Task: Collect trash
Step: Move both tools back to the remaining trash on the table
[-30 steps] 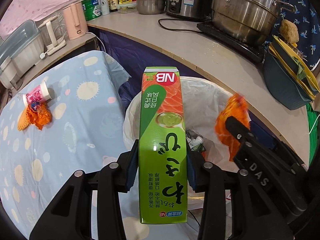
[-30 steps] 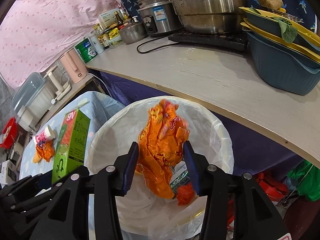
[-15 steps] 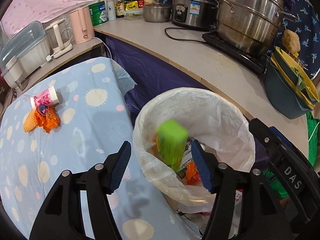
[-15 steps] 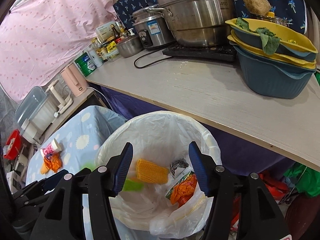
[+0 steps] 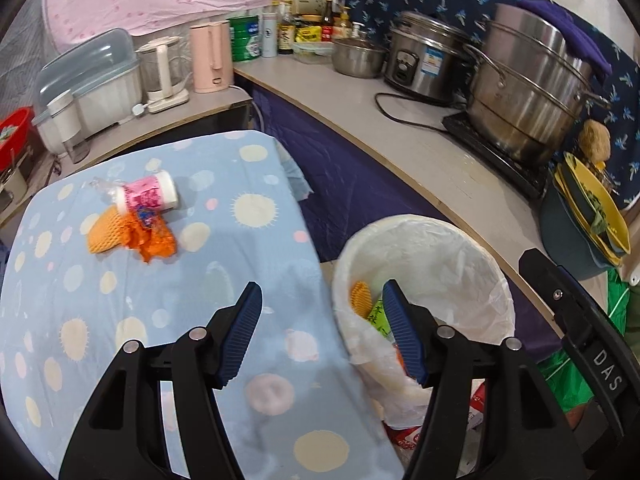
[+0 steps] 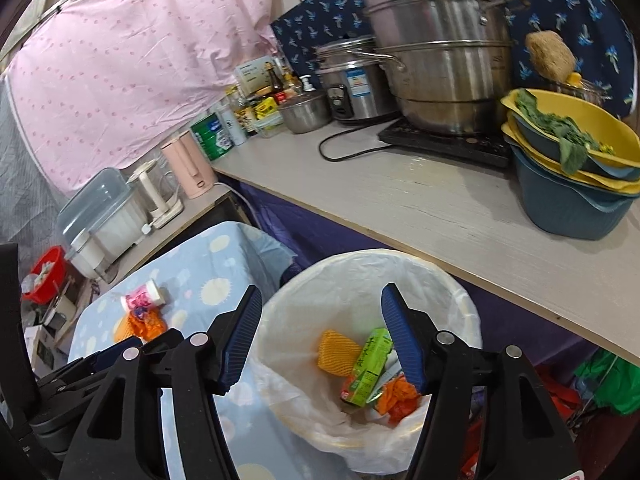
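Note:
A bin lined with a white bag (image 6: 436,280) (image 5: 472,248) stands between the table and the counter. Inside lie a green carton (image 6: 368,366), an orange foam net (image 6: 336,350) and an orange wrapper (image 6: 398,398). My right gripper (image 6: 322,336) is open and empty above the bin. My left gripper (image 5: 322,332) is open and empty over the table's right edge, beside the bin. On the blue spotted tablecloth (image 5: 120,300) lie a pink-labelled cup (image 5: 148,196) on its side, an orange foam net (image 5: 104,232) and an orange wrapper (image 5: 156,240), far left of both grippers.
A curved counter (image 6: 440,208) behind the bin carries steel pots (image 6: 436,52), a rice cooker (image 6: 352,80), stacked blue and yellow bowls (image 6: 572,168), bottles and a pink kettle (image 5: 212,58). The right gripper's body (image 5: 592,344) shows at the right in the left wrist view.
Both grippers opened: the green carton and the orange wrapper dropped into the bin. My left gripper then swung left and back towards the table; the right one rose a little.

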Demonstrator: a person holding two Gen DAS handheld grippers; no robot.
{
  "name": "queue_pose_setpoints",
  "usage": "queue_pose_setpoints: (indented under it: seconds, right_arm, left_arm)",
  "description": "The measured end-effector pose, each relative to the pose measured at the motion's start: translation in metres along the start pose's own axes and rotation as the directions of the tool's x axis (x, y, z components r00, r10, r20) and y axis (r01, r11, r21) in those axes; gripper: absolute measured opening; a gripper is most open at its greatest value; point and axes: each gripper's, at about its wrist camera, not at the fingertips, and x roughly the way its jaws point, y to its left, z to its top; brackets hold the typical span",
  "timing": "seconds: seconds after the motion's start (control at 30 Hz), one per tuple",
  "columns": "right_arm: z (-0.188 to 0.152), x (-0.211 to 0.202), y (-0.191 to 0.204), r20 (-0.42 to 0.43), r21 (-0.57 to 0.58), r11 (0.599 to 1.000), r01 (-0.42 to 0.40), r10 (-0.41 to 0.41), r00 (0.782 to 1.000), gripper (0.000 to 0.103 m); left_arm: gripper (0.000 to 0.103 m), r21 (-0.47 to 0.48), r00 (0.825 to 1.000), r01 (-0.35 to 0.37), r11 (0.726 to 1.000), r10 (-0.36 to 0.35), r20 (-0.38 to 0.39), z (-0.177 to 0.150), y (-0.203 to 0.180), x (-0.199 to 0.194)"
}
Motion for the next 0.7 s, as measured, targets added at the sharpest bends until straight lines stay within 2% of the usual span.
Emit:
queue_pose_setpoints:
  seconds: [0.3,0.53,0.6,0.7]
  right_arm:
    - [-0.014,0.029,0.082,-0.062,-0.092,0.992,-0.092,0.086,0.994,0.06]
    - [-0.039,0.068,0.155,-0.144,-0.172,0.97,-0.17,0.146,0.979,0.06]
    - [-0.047,0.083,0.176,-0.175,-0.192,0.963,-0.191,0.159,0.972,0.06]
    - [-0.055,0.104,0.202,-0.21,-0.212,0.953,-0.217,0.173,0.962,0.06]
  left_arm:
    - [0.06,-0.13,0.993,-0.112,0.985,0.114,0.01,-0.001,0.096,-0.012]
    - [0.06,-0.233,0.977,-0.213,0.949,0.209,-0.04,-0.01,0.181,-0.007]
    - [0.066,-0.261,0.971,-0.239,0.935,0.232,-0.057,-0.015,0.205,-0.004]
    - [0.068,-0.289,0.964,-0.267,0.919,0.256,-0.076,-0.019,0.235,-0.001]
